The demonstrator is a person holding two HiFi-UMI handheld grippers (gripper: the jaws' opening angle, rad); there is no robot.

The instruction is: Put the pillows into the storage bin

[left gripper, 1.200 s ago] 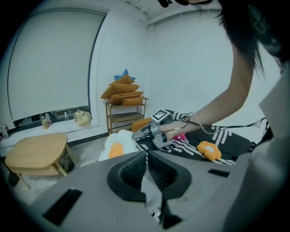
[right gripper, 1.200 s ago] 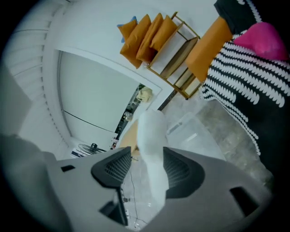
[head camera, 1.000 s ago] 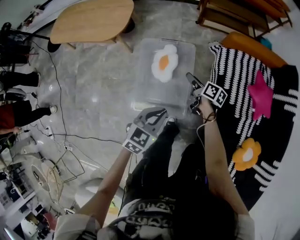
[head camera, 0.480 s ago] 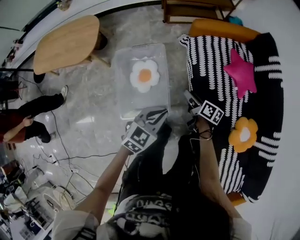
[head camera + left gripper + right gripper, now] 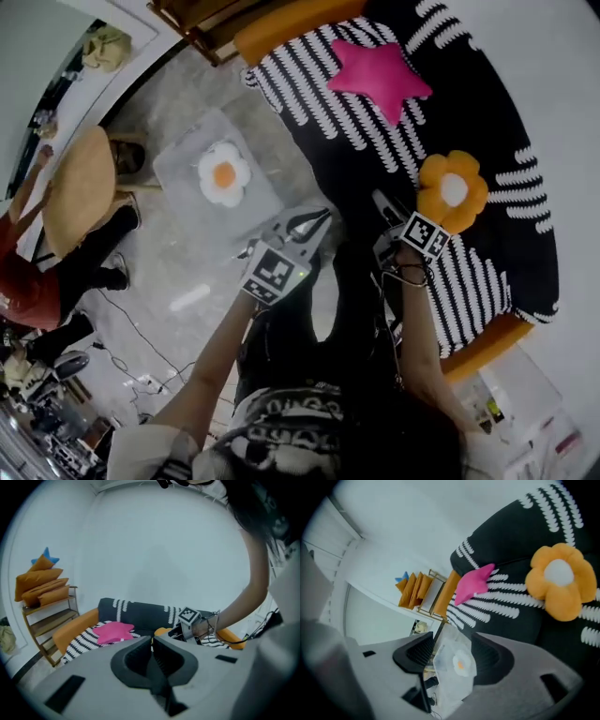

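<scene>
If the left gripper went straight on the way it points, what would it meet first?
Probably the striped sofa cover, between the pink star pillow and the orange flower pillow; depth is unclear.

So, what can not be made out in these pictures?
Orange pillow: left gripper view, mostly behind the jaws.
Bin: right gripper view, edges hidden by the jaws.
Blue thing on the shelf: left gripper view, too small to name.
</scene>
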